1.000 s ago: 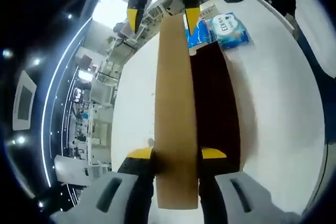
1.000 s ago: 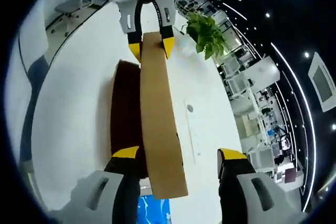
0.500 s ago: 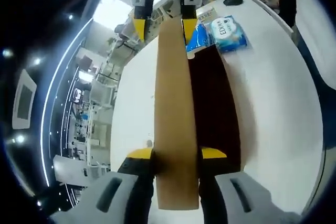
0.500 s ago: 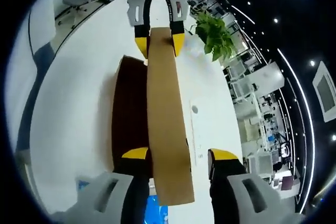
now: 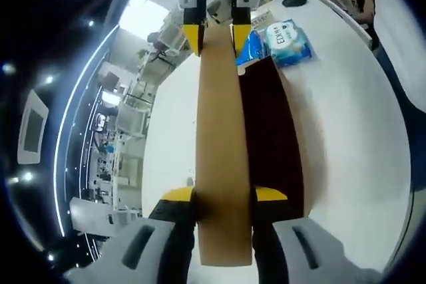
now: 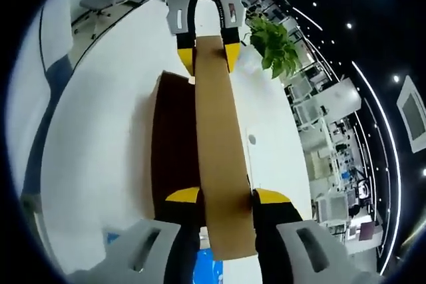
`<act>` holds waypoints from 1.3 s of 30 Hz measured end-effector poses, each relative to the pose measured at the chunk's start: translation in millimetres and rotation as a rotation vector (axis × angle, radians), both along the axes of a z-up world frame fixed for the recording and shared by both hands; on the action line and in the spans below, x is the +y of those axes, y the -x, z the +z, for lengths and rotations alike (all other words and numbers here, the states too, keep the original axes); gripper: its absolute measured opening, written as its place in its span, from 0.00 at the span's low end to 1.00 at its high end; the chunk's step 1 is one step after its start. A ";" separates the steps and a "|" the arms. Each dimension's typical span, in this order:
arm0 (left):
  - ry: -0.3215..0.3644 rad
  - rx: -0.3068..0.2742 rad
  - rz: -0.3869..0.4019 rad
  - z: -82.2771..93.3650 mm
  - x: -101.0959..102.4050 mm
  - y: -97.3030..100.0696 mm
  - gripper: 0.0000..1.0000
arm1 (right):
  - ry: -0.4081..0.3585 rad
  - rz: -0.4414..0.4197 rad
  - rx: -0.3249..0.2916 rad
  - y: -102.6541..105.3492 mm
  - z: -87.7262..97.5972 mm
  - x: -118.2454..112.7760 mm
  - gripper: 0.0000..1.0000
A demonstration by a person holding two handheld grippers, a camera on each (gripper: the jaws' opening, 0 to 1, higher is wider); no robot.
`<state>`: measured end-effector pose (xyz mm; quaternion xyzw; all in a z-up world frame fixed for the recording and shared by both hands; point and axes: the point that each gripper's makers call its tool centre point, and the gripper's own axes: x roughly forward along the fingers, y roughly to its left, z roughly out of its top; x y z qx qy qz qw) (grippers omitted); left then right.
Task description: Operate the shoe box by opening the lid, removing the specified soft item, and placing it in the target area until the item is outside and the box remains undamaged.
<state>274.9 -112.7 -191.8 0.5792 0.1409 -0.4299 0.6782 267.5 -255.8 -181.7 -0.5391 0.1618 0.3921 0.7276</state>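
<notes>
Left gripper view: the left gripper (image 5: 223,195) has its yellow-tipped jaws closed on one end of the lid (image 5: 221,144), a long flat panel of plain tan cardboard raised on edge. At the far end the right gripper (image 5: 217,34) pinches the same lid. Right gripper view shows its own jaws (image 6: 225,197) clamped on the near end, the left gripper (image 6: 208,54) at the far one. Beside and below the lid, the shoe box (image 6: 174,144) sits open on the smooth white surface (image 6: 100,131), its interior dark brown. Just past the box lie a soft blue-and-white tissue pack (image 5: 288,41) and a glossy blue packet (image 5: 251,46).
</notes>
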 end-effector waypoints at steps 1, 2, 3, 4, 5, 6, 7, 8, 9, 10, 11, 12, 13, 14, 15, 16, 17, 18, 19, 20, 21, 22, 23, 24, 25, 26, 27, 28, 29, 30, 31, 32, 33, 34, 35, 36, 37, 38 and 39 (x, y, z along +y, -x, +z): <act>-0.002 -0.005 0.005 -0.8 -0.3 0.2 0.32 | 0.000 0.000 -0.001 0.3 -0.8 -0.1 0.29; -0.010 -0.017 0.014 -2.9 -0.2 0.2 0.32 | 0.003 0.002 -0.005 1.2 -1.3 0.4 0.28; -0.014 -0.021 0.018 -4.5 0.0 0.2 0.32 | 0.008 0.006 -0.008 1.8 -1.8 0.6 0.28; -0.017 -0.023 0.020 -5.7 -0.2 -0.2 0.32 | 0.012 0.007 -0.010 2.3 -2.7 0.8 0.28; -0.016 -0.023 0.023 -6.2 -0.4 -0.4 0.32 | 0.015 0.007 -0.010 2.8 -3.2 1.0 0.28; -0.014 -0.020 0.032 -7.9 -0.5 -0.9 0.32 | 0.021 0.009 -0.013 3.6 -4.6 0.9 0.28; -0.015 -0.023 0.035 -8.7 -0.4 -1.0 0.32 | 0.023 0.008 -0.013 4.1 -5.3 1.0 0.28; -0.016 -0.025 0.038 -9.5 -0.3 -1.1 0.32 | 0.025 0.008 -0.014 4.7 -6.1 1.1 0.28; -0.018 -0.027 0.041 -10.3 -0.2 -1.2 0.32 | 0.028 0.007 -0.014 5.3 -6.9 1.1 0.28; -0.017 -0.031 0.043 -10.6 -0.2 -0.8 0.32 | 0.031 0.007 -0.017 6.0 -7.4 1.0 0.28; -0.009 -0.039 0.049 -12.3 0.1 1.0 0.32 | 0.036 0.007 -0.025 8.3 -9.4 0.5 0.28; -0.004 -0.042 0.052 -12.8 0.0 1.9 0.32 | 0.037 0.007 -0.028 8.9 -10.1 0.3 0.28; -0.005 -0.051 0.051 -13.4 0.1 2.5 0.32 | 0.038 0.011 -0.032 10.2 -11.0 0.2 0.28; -0.007 -0.061 0.051 -15.2 0.5 3.5 0.32 | 0.037 0.012 -0.032 10.3 -10.9 0.3 0.28; -0.005 -0.067 0.051 -15.2 0.5 3.5 0.32 | 0.039 0.014 -0.032 10.5 -11.2 0.0 0.28; -0.006 -0.071 0.050 -16.4 0.2 3.8 0.32 | 0.041 0.021 -0.028 10.7 -12.1 0.2 0.29; -0.010 -0.072 0.049 -17.2 0.3 3.9 0.32 | 0.038 0.022 -0.015 11.2 -13.9 0.5 0.29; -0.011 -0.074 0.049 -17.6 0.3 4.1 0.32 | 0.035 0.006 -0.003 10.1 -14.7 -1.0 0.29; -0.010 -0.074 0.049 -17.5 0.2 4.1 0.32 | 0.032 -0.004 -0.003 8.3 -14.6 -2.2 0.31; -0.006 -0.073 0.050 -17.7 -0.4 4.0 0.31 | 0.031 -0.006 -0.003 6.8 -15.7 -3.0 0.32; -0.006 -0.076 0.050 -17.6 -0.7 3.8 0.31 | 0.032 -0.008 -0.001 5.6 -17.3 -3.9 0.31; -0.004 -0.075 0.051 -17.8 -1.4 3.7 0.31 | 0.039 -0.007 0.003 5.0 -20.8 -5.4 0.30; -0.004 -0.077 0.052 -17.6 -1.7 3.3 0.31 | 0.048 -0.004 -0.001 5.1 -22.3 -6.4 0.30; -0.004 -0.079 0.051 -17.3 -2.4 3.2 0.32 | 0.053 0.003 -0.015 4.5 -22.7 -6.3 0.30; -0.006 -0.079 0.051 -18.1 -2.5 3.1 0.32 | 0.055 0.008 -0.022 5.6 -23.9 -6.1 0.30; -0.011 -0.080 0.055 -19.4 -2.2 3.2 0.32 | 0.051 0.009 -0.023 6.4 -24.4 -5.8 0.30; -0.013 -0.082 0.058 -20.8 -2.0 3.5 0.32 | 0.048 0.011 -0.027 7.3 -24.8 -5.4 0.30; -0.017 -0.084 0.062 -23.1 -1.7 4.3 0.32 | 0.050 0.017 -0.034 8.5 -25.8 -5.0 0.30; -0.022 -0.087 0.062 -24.8 -1.7 5.0 0.32 | 0.052 0.018 -0.036 9.7 -27.4 -4.8 0.29; -0.025 -0.089 0.062 -26.3 -1.9 5.7 0.32 | 0.054 0.018 -0.040 11.0 -29.2 -4.9 0.29; -0.015 -0.080 0.077 -28.4 -1.9 7.0 0.32 | 0.057 0.021 -0.045 12.3 -30.4 -5.0 0.29; -0.007 -0.072 0.091 -30.2 -1.9 8.4 0.32 | 0.061 0.025 -0.048 13.5 -32.0 -4.8 0.29; -0.012 -0.077 0.087 -31.3 -2.3 8.9 0.32 | 0.065 0.024 -0.051 14.9 -34.3 -5.0 0.29; -0.021 -0.095 0.080 -32.8 -2.0 9.3 0.32 | 0.067 0.024 -0.056 15.7 -35.2 -5.1 0.29; -0.026 -0.110 0.079 -34.1 -1.7 9.4 0.32 | 0.066 0.024 -0.065 16.6 -35.7 -5.0 0.29; -0.027 -0.123 0.077 -34.6 -1.5 9.4 0.32 | 0.063 0.021 -0.069 17.4 -35.3 -4.9 0.29; -0.029 -0.138 0.073 -35.4 -1.1 8.8 0.32 | 0.065 0.022 -0.078 18.6 -35.2 -4.6 0.29; -0.028 -0.144 0.076 -36.2 -1.1 8.7 0.32 | 0.066 0.023 -0.084 18.5 -36.3 -4.2 0.29; -0.026 -0.158 0.081 -35.9 -1.1 8.3 0.32 | 0.068 0.023 -0.090 18.4 -36.9 -3.9 0.29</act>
